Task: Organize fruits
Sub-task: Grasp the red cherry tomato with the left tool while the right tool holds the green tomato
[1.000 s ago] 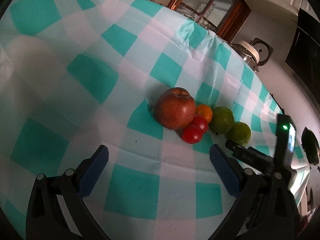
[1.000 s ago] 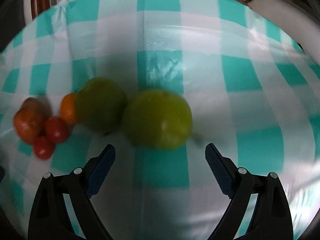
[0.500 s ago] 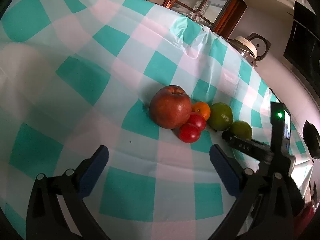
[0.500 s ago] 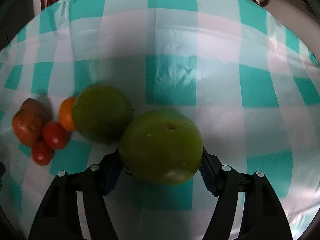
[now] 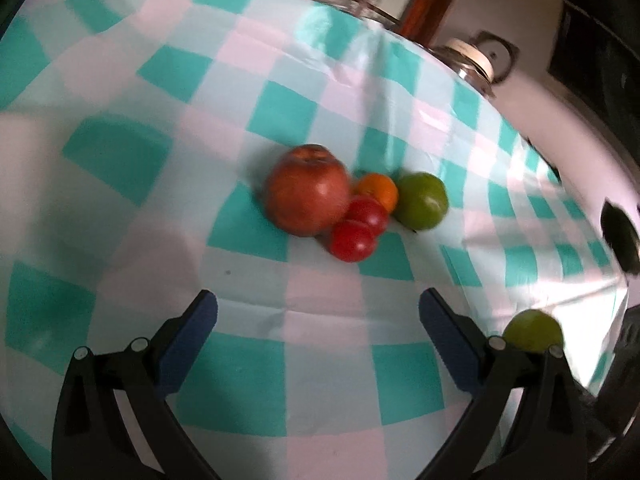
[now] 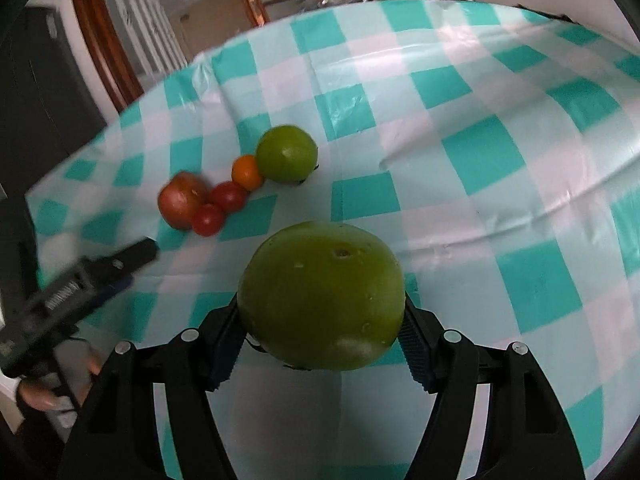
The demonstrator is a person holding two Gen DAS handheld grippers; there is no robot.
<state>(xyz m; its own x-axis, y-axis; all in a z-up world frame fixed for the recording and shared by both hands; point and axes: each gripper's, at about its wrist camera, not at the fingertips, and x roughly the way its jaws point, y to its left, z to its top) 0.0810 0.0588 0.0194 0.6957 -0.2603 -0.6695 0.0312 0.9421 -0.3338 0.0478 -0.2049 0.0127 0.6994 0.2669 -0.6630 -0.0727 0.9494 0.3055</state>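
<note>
Right wrist: right tongs (image 6: 322, 332) clamping one green fruit (image 6: 321, 301); left tongs (image 5: 318, 330) agape; five fruits clustered.

Tablecloth (image 6: 472, 92): glossy, creased plastic sheet. Green fruit (image 6: 322, 300): smooth, slightly pitted skin with sheen. Right gripper (image 6: 320, 344): matt black plastic, ribbed blue pads (image 6: 412, 352). Apple (image 5: 307, 190): shiny skin.

The surface (image 5: 132, 208) was covered by a glossy cloth (image 6: 500, 152) checked in teal, white and pale pink, creased in places. On it lay a tight cluster of fruit: a red apple (image 5: 307, 196), two red tomatoes (image 5: 354, 240) touching it, a small orange (image 5: 378, 192) behind them, and a green fruit (image 5: 422, 201) just beside the orange.
</note>
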